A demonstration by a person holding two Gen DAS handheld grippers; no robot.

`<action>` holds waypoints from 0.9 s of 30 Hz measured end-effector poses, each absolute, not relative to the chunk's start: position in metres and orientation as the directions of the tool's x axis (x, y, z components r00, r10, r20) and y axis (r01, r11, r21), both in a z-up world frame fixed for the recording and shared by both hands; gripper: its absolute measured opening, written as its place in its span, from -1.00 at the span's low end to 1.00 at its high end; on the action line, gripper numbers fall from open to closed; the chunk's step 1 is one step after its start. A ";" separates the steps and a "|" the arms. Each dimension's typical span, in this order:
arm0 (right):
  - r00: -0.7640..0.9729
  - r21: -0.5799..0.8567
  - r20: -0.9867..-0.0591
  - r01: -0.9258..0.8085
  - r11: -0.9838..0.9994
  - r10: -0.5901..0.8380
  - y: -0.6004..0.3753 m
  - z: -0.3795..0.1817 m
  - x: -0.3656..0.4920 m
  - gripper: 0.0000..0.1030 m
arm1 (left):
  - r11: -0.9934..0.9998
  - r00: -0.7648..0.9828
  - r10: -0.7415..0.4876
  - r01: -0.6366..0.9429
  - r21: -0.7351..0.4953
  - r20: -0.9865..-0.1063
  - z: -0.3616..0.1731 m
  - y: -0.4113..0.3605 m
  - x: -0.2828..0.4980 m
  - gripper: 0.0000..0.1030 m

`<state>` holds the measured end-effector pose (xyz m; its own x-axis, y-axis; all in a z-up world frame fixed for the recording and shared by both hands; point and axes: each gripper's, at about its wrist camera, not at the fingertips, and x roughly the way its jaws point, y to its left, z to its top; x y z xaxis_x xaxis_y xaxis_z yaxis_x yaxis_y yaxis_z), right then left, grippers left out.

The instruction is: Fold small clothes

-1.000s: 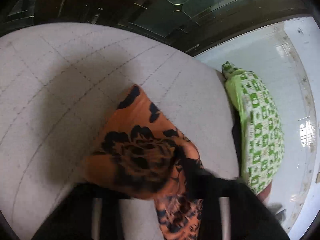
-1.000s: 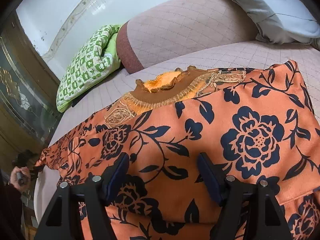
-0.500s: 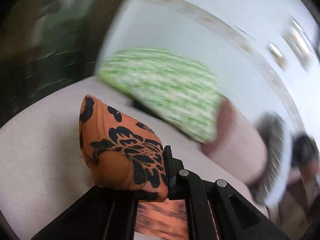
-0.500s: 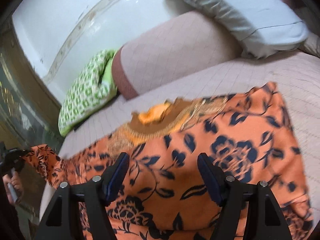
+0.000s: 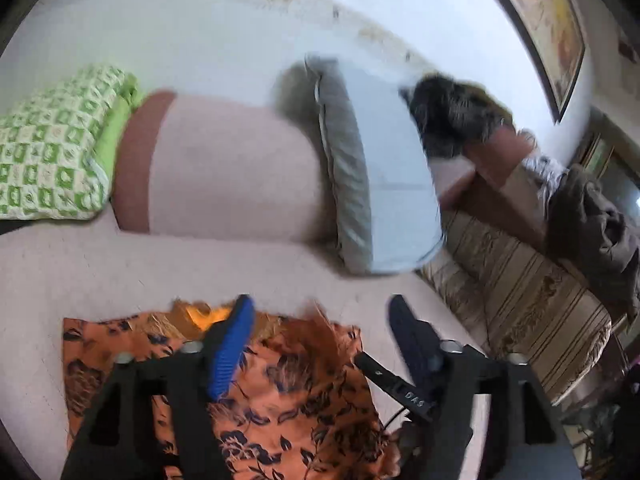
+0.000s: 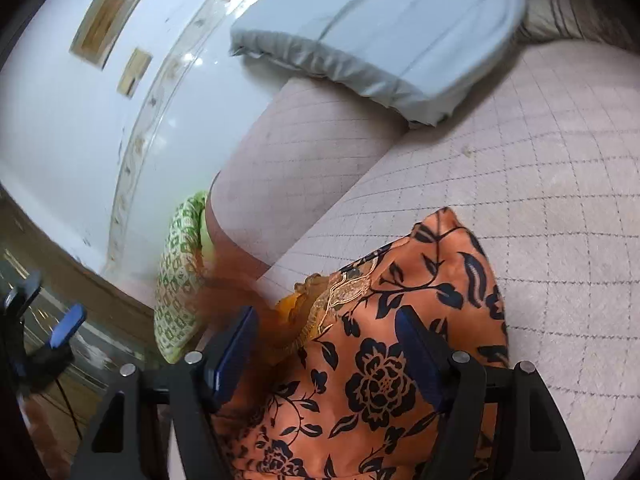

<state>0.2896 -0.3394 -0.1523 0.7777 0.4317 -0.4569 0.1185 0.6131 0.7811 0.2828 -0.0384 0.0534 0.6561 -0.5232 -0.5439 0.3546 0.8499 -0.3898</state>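
now both claws, left claw (image 5: 320, 320) (just opened) and right claw (image 6: 326, 334), gape empty over the orange top (image 6: 400, 360).

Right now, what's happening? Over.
Left gripper just opened, empty. Right gripper open, empty. Orange black-flowered garment on pale quilted bed, part folded. Nothing blocking.

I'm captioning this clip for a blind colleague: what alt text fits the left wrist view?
The open left gripper hovers over an orange floral garment lying on a pale quilted bed. Behind are a bolster, a grey pillow and a green patterned cushion.
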 end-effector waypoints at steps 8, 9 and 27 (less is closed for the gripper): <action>0.751 0.788 -0.479 0.139 0.600 0.455 -0.357 -0.160 0.300 0.44 | 0.945 0.670 -0.191 -0.070 -0.318 -0.717 -0.061 0.067 0.275 0.64; 0.743 0.792 -0.487 0.155 0.590 0.459 -0.360 -0.166 0.303 0.44 | 0.933 0.638 -0.185 -0.124 -0.337 -0.747 -0.084 0.086 0.275 0.64; 0.616 0.734 -0.605 0.186 0.653 0.504 -0.331 -0.213 0.326 -0.33 | 0.694 0.649 -0.269 -0.382 -0.610 -0.712 -0.164 0.200 0.259 -0.10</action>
<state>0.3259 -0.3314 -0.2135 0.6165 0.5040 -0.6050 0.1859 0.6534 0.7338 0.2586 0.2005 -0.1636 0.6485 -0.2688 -0.7121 -0.3822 0.6941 -0.6101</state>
